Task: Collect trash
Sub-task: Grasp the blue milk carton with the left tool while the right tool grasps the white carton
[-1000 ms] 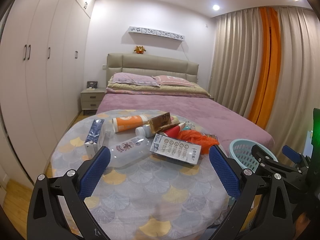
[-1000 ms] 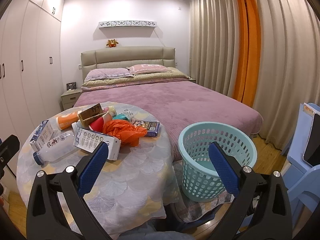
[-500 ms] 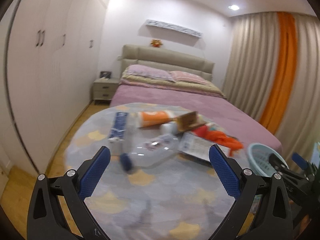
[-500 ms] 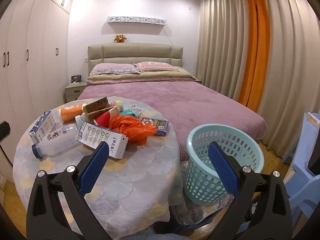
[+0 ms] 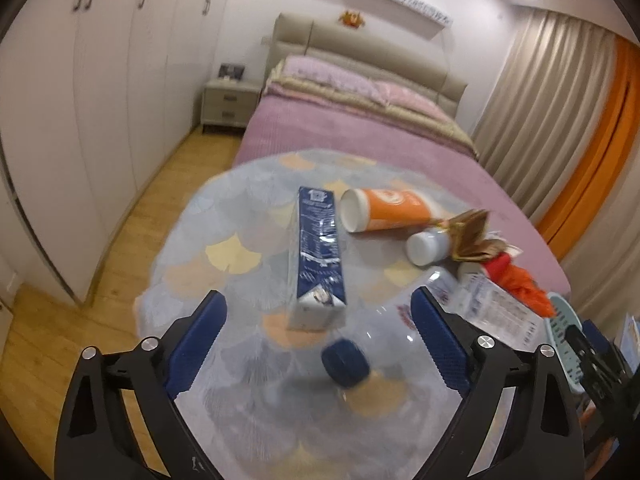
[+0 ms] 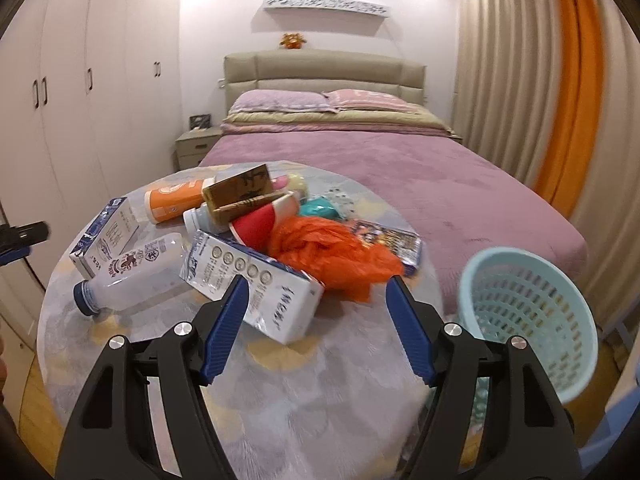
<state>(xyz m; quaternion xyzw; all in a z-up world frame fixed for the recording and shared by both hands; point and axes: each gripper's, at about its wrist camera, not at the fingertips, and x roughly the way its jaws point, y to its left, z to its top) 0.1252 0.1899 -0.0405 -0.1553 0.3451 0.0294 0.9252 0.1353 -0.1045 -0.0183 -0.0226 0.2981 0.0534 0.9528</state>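
- Nothing is collected yet, as far as I can see: the basket (image 6: 528, 320) at 3 o'clock off the table (image 6: 320, 392) shows no trash inside, though its bottom is partly hidden.
- All the trash lies on the table: bottle (image 6: 128, 276), blue carton (image 5: 318, 256), orange tube (image 5: 386, 210), white carton (image 6: 252, 280), orange bag (image 6: 332, 256), a red cup (image 6: 262, 226), and more behind.
- My left gripper (image 5: 318, 334) is wide open and holds nothing; the bottle's cap (image 5: 345, 362) sits just below centre between my fingers, the blue carton at 12 o'clock.
- My right gripper (image 6: 316, 328) is also wide open and empty, with the white carton's corner between my fingers and the bag at 12 o'clock.
- I judge the first pick is about to begin, probably the bottle on my left; every item remains to be moved.
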